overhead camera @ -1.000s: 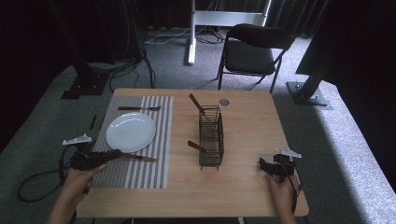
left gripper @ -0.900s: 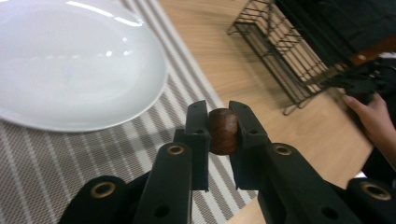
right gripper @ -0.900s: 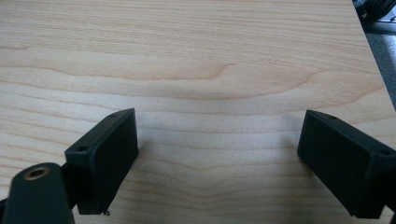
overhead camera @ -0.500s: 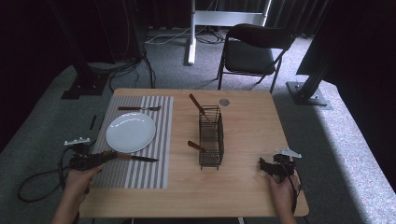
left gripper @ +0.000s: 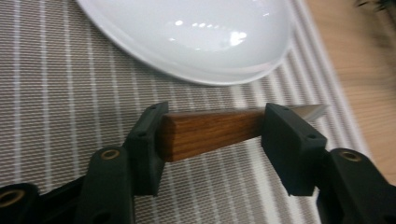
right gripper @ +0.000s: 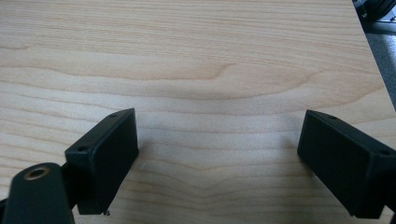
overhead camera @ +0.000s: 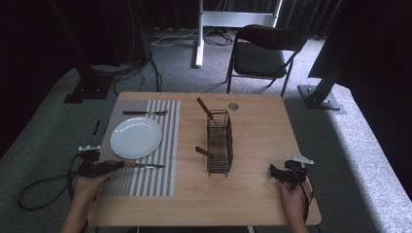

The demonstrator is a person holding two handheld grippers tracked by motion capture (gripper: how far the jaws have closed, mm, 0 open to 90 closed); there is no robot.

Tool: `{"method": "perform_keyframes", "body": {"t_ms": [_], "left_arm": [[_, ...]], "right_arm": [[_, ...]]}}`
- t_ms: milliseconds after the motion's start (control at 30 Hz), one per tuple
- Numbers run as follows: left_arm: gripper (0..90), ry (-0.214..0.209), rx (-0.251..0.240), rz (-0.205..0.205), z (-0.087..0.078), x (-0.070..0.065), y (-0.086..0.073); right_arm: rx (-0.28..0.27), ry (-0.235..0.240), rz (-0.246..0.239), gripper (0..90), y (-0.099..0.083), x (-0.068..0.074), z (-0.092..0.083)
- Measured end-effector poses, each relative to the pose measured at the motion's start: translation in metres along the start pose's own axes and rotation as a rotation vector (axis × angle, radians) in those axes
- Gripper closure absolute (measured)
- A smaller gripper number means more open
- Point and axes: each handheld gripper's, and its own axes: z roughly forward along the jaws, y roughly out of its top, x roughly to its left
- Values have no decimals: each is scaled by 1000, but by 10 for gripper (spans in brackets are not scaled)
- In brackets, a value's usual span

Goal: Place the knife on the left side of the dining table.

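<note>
A knife point(overhead camera: 141, 166) with a brown wooden handle point(left gripper: 210, 133) lies on the striped placemat point(overhead camera: 145, 182), just in front of the white plate point(overhead camera: 136, 137). My left gripper point(overhead camera: 99, 167) sits at the mat's left edge. Its jaws have just been opening and now stand open point(left gripper: 215, 126) with the handle lying crosswise between them. The blade tip point(left gripper: 315, 110) pokes out past the right jaw. The plate's rim point(left gripper: 196, 70) is close behind. My right gripper point(overhead camera: 277, 173) rests open near the table's front right corner, with bare wood between its jaws point(right gripper: 219, 135).
A fork point(overhead camera: 144, 112) lies on the mat behind the plate. A black wire caddy point(overhead camera: 219, 143) stands mid-table with two wooden-handled utensils point(overhead camera: 206, 110) in it. A small round disc point(overhead camera: 233, 106) lies near the far edge. A black chair point(overhead camera: 265, 53) stands beyond the table.
The left gripper has come down a little with the knife onto the placemat, and its jaws have parted from the handle. The right gripper has not moved.
</note>
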Motion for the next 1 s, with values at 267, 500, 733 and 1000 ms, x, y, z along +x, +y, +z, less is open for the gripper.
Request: {"method": "perform_keyframes", "body": {"t_ms": [267,500,733,1000], "left_arm": [[364,89,28,15,11,1,0],[341,143,43,38,18,0,0],[331,204,67,70,25,-1,0],[330,212,44,85,21,-5,-6]], "right_arm": [[0,0,1,116,0,0,0],[0,0,1,116,0,0,0],[0,0,1,116,0,0,0],[0,0,1,116,0,0,0]]}}
